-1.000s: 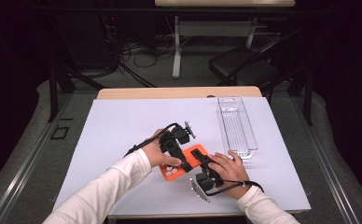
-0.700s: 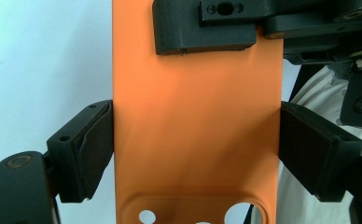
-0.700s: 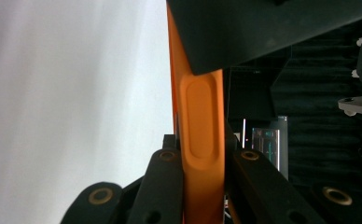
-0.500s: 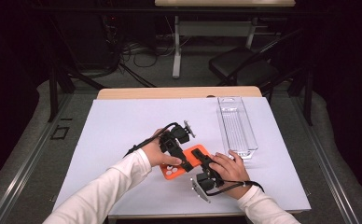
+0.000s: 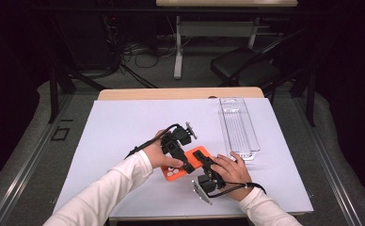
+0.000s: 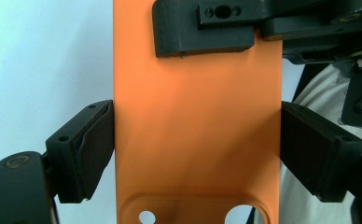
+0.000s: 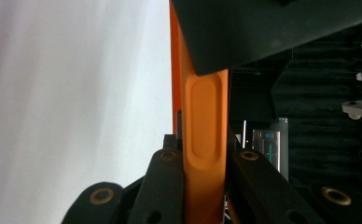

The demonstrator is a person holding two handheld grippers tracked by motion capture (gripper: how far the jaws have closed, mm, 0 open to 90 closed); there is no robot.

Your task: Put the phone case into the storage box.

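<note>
One orange phone case (image 5: 186, 163) sits low and centre in the high view, held between two grippers. The left gripper (image 5: 180, 157) clamps its width with jaws wide; the right gripper (image 5: 208, 165) pinches its thin edge, nearly closed. One clear tray (image 5: 239, 128) lies upper right.

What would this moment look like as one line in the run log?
left gripper: fingers astride orange phone case, clamping its side edges | right gripper: shut on case's thin edge | case: held between both above white table | clear tray: apart, untouched

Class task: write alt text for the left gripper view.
An orange phone case stands between the left gripper pads, which touch its two side edges. The right gripper clamps its far end, above a pale blue table.
</note>
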